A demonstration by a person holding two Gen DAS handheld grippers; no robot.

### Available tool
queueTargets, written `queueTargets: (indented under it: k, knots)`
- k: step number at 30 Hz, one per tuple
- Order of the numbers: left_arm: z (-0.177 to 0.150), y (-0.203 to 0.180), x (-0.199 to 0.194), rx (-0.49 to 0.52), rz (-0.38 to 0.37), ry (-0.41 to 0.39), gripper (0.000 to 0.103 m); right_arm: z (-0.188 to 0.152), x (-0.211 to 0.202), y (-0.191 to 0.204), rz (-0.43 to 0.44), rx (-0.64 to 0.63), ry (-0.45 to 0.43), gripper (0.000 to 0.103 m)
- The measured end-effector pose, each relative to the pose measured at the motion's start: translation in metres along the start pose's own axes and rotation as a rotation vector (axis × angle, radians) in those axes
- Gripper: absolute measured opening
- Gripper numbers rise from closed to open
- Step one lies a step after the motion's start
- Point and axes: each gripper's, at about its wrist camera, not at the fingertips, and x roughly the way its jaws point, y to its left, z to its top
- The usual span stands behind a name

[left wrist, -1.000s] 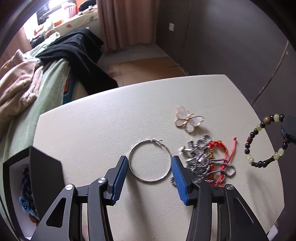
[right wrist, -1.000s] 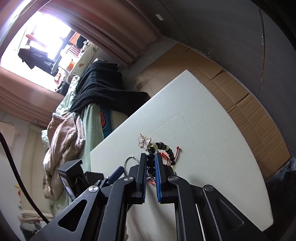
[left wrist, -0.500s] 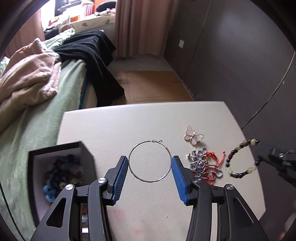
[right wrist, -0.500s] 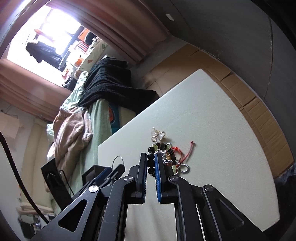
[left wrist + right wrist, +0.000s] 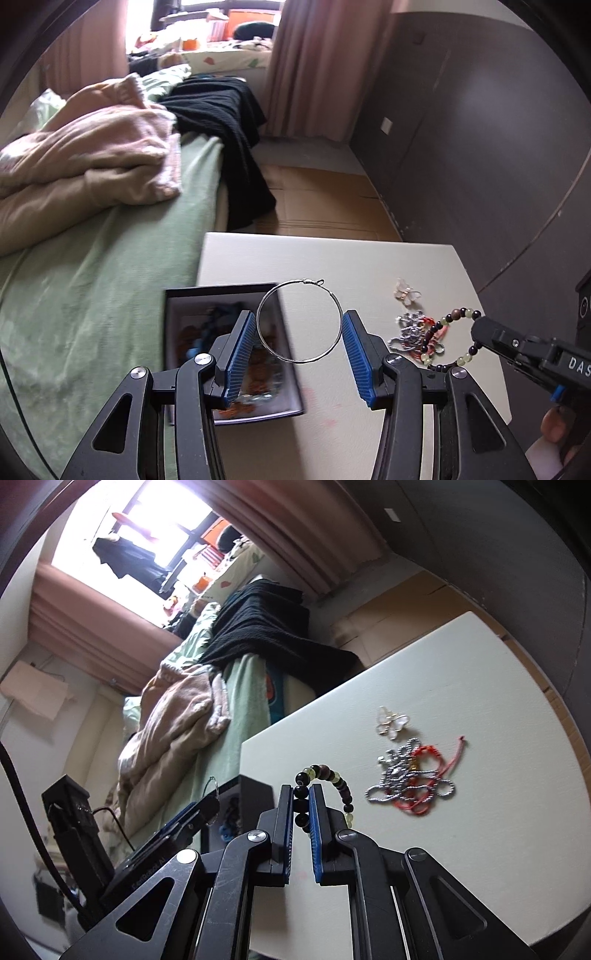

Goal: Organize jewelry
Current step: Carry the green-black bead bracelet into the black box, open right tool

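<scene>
My left gripper (image 5: 299, 325) is shut on a large silver hoop earring (image 5: 298, 320), held across its width between the blue pads, above the edge of an open black jewelry box (image 5: 221, 291) with beads inside. My right gripper (image 5: 301, 801) is shut on a bracelet of dark and pale green beads (image 5: 341, 788), lifted off the white table (image 5: 461, 664); it also shows in the left wrist view (image 5: 452, 336). A white butterfly pendant (image 5: 391, 720) and a tangle of silver chain with red cord (image 5: 410, 779) lie on the table.
A bed with a green sheet (image 5: 92, 277), a pink blanket and black clothing stands along the table's left side. Brown cardboard floor (image 5: 321, 199) and a dark wall lie beyond the table's far edge.
The left gripper has lifted the hoop off the table and carried it left over the box. The right gripper has raised the bead bracelet and moved left towards the box.
</scene>
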Motion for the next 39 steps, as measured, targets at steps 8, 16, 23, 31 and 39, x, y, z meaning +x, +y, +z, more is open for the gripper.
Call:
queueTargets:
  k: [8,16,23,31,39]
  knots:
    - [-0.001,0.030,-0.012,-0.056,0.021,0.015,0.053,-0.014,0.009,0.032,0.061,-0.069,-0.003,0.010]
    - [0.002,0.071,-0.035,-0.168,0.029,-0.035,0.067,-0.026,0.029,0.063,0.120,-0.119,0.007,0.010]
    - [0.003,0.097,-0.043,-0.228,0.036,-0.045,0.067,-0.032,0.050,0.090,0.190,-0.146,0.019,0.010]
    - [0.003,0.101,-0.040,-0.227,0.044,-0.036,0.067,-0.037,0.072,0.094,0.181,-0.143,0.054,0.051]
    - [0.005,0.087,-0.037,-0.211,0.050,-0.051,0.067,-0.024,0.045,0.061,0.118,-0.076,0.004,0.052]
